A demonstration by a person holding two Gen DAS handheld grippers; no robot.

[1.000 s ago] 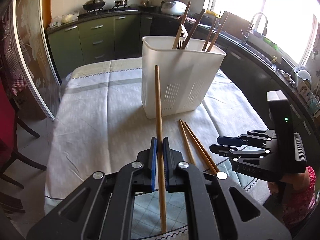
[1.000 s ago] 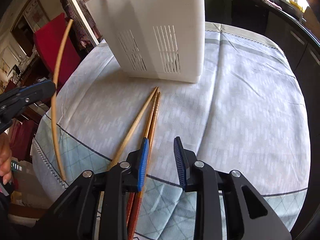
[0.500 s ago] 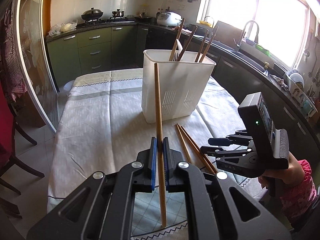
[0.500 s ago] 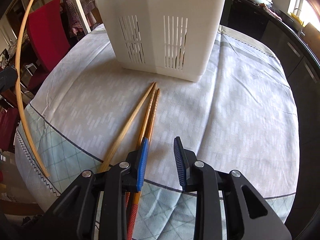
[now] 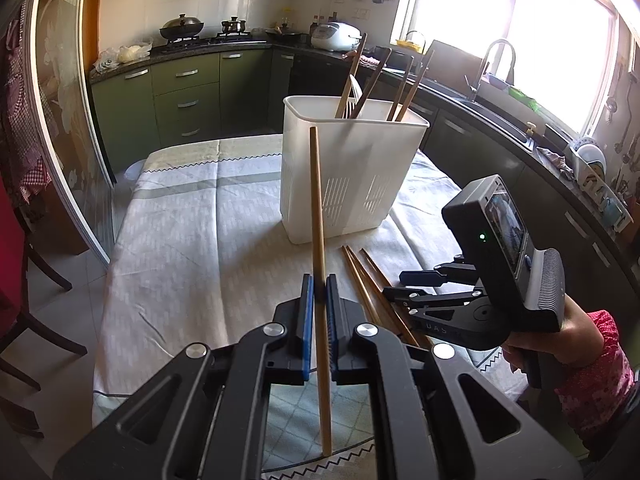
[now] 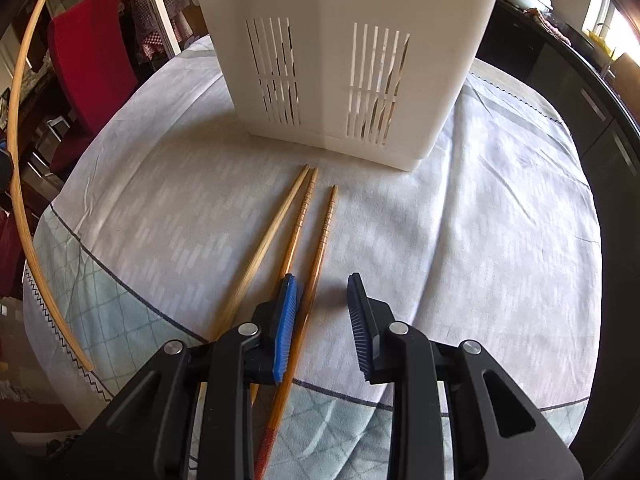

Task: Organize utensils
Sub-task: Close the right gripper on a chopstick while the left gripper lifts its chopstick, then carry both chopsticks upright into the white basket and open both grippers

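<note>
My left gripper (image 5: 319,300) is shut on a wooden chopstick (image 5: 318,216) and holds it upright above the table, in front of the white slotted utensil holder (image 5: 348,184). That chopstick also shows at the left edge of the right wrist view (image 6: 18,152). The holder has several chopsticks (image 5: 404,84) and a white utensil standing in it. Three chopsticks (image 6: 298,232) lie on the cloth in front of the holder (image 6: 348,52). My right gripper (image 6: 322,312) is open just above them, one chopstick between its fingers. It also shows in the left wrist view (image 5: 404,286).
The table has a grey and green patterned cloth (image 5: 192,232). A red chair (image 6: 88,64) stands beside the table. Kitchen cabinets (image 5: 180,96) and a sink counter (image 5: 500,112) lie beyond the table.
My left gripper has risen and pulled back with the chopstick. My right gripper has moved closer to the holder and now straddles one of the lying chopsticks.
</note>
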